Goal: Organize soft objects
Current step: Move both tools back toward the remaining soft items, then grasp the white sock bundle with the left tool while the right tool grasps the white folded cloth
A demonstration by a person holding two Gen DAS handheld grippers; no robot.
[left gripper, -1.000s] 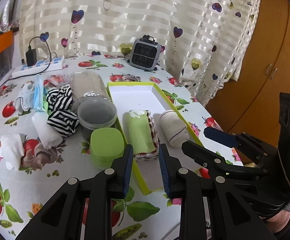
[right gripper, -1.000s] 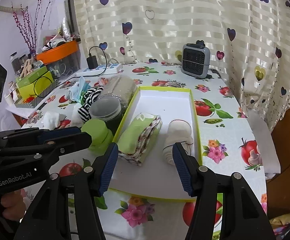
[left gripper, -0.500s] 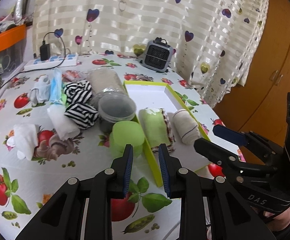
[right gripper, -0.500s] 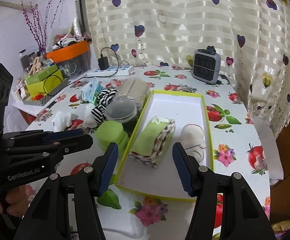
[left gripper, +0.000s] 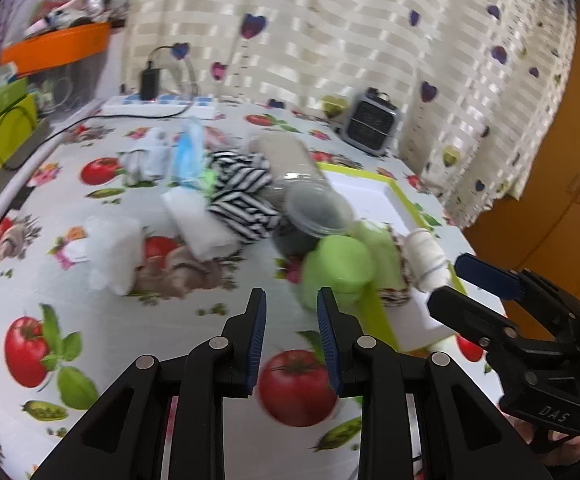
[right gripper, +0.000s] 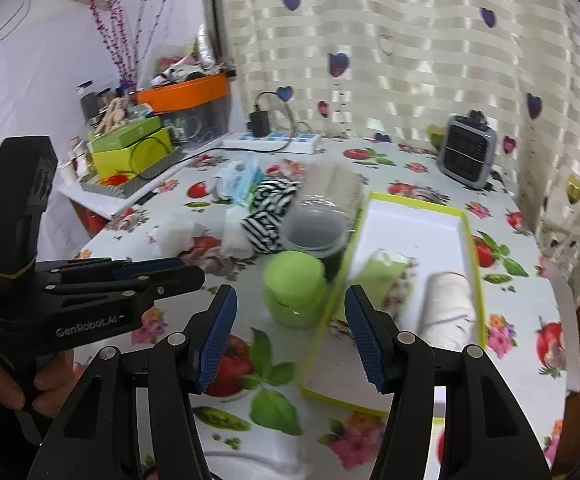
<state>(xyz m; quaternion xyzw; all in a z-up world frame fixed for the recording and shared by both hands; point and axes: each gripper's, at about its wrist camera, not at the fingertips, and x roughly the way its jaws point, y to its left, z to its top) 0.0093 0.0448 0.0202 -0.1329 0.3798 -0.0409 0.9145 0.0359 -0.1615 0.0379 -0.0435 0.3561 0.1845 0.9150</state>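
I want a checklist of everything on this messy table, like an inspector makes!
Surface: round table under a cloth printed with tomatoes and flowers.
Job's things: green-rimmed white box holding a green rolled cloth and a white roll; outside it lie striped socks, a white folded cloth and a blue-and-white bundle.
Clutter: clear jar, green lidded tub, small grey heater.
Grippers: left gripper and right gripper both open, holding nothing, above the table.
Cables: power strip with a black plug and lead.
Surroundings: heart-print curtain, wooden cupboard, orange bin on a cluttered side shelf.
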